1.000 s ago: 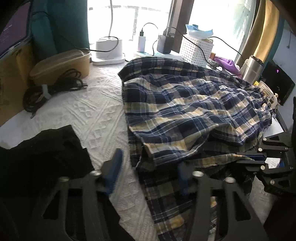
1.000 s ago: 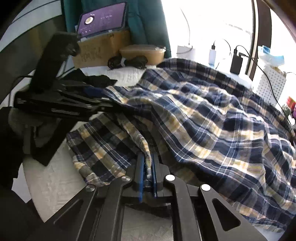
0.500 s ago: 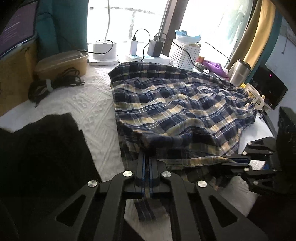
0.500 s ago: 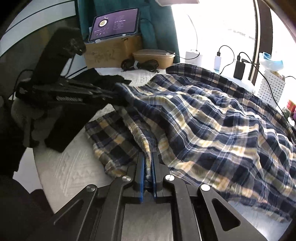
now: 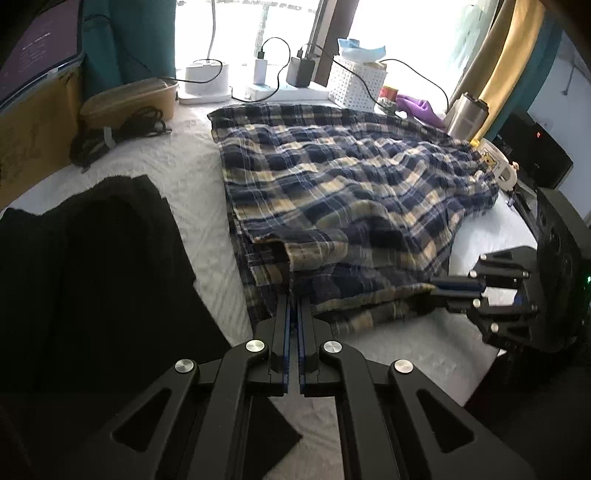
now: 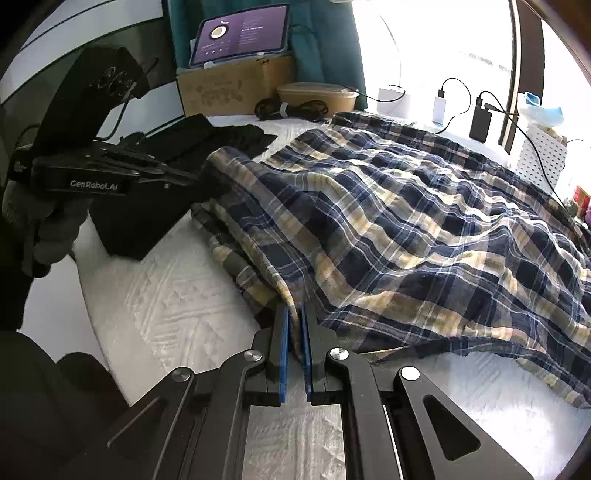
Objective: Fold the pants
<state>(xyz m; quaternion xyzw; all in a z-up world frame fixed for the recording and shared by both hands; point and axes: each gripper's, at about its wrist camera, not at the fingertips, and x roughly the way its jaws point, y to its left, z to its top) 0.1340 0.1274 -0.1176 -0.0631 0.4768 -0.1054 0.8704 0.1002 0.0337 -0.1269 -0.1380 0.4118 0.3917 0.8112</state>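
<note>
Plaid pants: spread on your white textured bedspread, near hem clamped by left gripper and right gripper; lower layers hidden. Black garment alongside; bright window behind.

Pants were plaid: navy, tan/yellow & white lines. Desk cover was white w/ embossed geometric texture. Black cloth lay plain, no pattern. Left gripper & right gripper were black w/ blue pads and silver screws. Curtain was teal; another curtain mustard yellow. Basket was white, perforated. Tablet screen was purple. Box was brown cardboard. Tumbler was silver metal.
</note>
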